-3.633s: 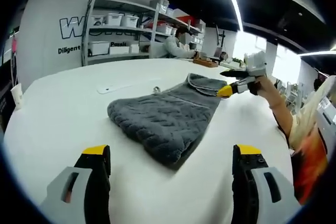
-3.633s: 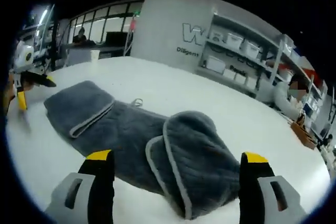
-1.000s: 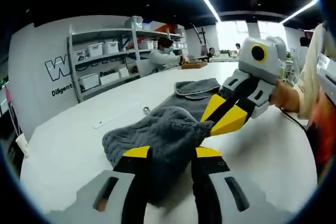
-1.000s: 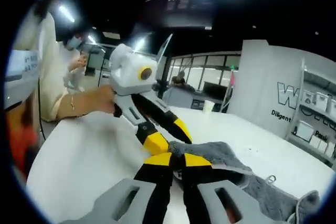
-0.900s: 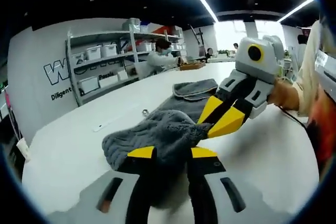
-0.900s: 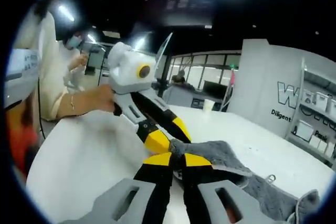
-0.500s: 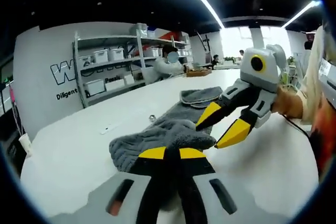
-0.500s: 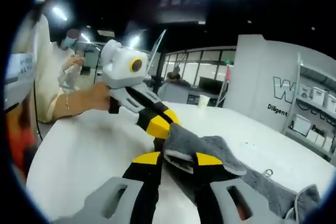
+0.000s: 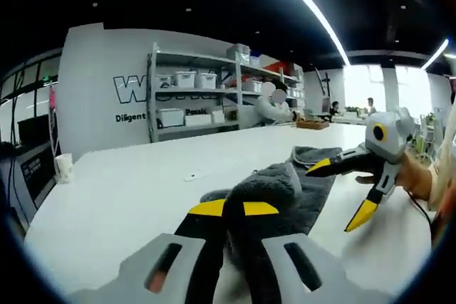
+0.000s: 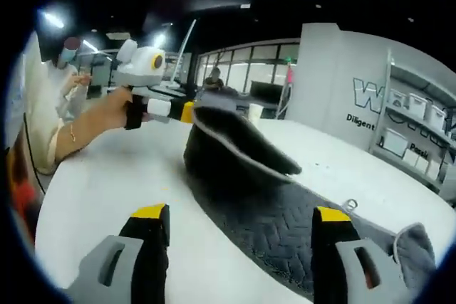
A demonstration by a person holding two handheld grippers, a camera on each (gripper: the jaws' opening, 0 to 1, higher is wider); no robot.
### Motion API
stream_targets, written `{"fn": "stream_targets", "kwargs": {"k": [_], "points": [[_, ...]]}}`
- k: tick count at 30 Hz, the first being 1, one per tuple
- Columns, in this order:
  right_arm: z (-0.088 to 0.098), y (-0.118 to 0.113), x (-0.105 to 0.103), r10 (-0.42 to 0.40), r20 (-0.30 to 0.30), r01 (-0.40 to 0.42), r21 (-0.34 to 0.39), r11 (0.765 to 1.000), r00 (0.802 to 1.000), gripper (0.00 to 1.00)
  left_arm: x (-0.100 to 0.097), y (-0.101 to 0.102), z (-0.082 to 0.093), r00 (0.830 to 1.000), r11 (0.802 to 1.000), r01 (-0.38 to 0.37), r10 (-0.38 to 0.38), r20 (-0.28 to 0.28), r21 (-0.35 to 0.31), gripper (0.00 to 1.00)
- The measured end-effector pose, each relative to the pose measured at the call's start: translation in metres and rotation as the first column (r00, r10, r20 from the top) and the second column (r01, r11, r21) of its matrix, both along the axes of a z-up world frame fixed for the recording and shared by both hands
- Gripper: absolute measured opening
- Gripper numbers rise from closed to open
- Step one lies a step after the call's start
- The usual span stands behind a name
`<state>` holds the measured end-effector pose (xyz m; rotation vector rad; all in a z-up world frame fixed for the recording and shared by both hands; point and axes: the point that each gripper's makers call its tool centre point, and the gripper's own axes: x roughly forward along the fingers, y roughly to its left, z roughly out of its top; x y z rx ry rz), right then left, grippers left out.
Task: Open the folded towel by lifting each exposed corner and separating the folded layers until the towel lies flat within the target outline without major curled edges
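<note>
White round table: bearing the grey quilted towel. Towel: one corner lifted, layers being separated. Left gripper: clenched on the towel at 6 o'clock. Right gripper: released; regrasp of another corner judged next.

My white table carries a paper cup near its far edge. Beyond it stand grey shelves with white storage bins against a lettered wall. A seated person works beside the shelves, and ceiling light strips glow overhead.
</note>
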<state>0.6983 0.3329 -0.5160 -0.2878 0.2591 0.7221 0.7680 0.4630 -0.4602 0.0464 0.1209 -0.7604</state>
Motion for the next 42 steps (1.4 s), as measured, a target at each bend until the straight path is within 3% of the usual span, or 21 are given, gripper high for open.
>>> {"fn": "stream_targets", "kwargs": {"k": [4, 10, 14, 24, 30, 37, 42], "points": [[-0.003, -0.008, 0.003, -0.035, -0.025, 0.035, 0.008, 0.999, 0.999, 0.86, 0.013, 0.024, -0.002, 0.993, 0.993, -0.120, 0.120, -0.007, 0.006, 0.05], [-0.002, -0.014, 0.005, -0.060, -0.028, 0.060, 0.011, 0.998, 0.998, 0.84, 0.026, 0.047, -0.017, 0.969, 0.972, -0.222, 0.212, -0.125, -0.073, 0.05], [-0.002, -0.015, 0.005, -0.062, -0.035, 0.063, 0.012, 0.998, 0.997, 0.83, 0.030, 0.056, -0.027, 0.952, 0.958, -0.272, 0.254, -0.173, -0.092, 0.05], [-0.001, -0.017, 0.003, -0.064, -0.038, 0.065, 0.005, 0.998, 0.997, 0.82, 0.038, 0.076, -0.035, 0.926, 0.935, -0.344, 0.322, -0.195, -0.086, 0.06], [0.000, -0.019, 0.003, -0.070, -0.037, 0.071, 0.007, 0.997, 0.997, 0.82, 0.045, 0.095, -0.047, 0.897, 0.912, -0.403, 0.375, -0.235, -0.081, 0.06], [0.000, -0.018, 0.002, -0.068, -0.042, 0.068, 0.005, 0.998, 0.997, 0.81, 0.046, 0.102, -0.056, 0.879, 0.903, -0.429, 0.412, -0.238, -0.021, 0.07], [0.000, -0.019, 0.002, -0.072, -0.043, 0.072, 0.007, 0.997, 0.996, 0.81, 0.046, 0.103, -0.060, 0.870, 0.900, -0.436, 0.423, -0.253, 0.003, 0.20]]}}
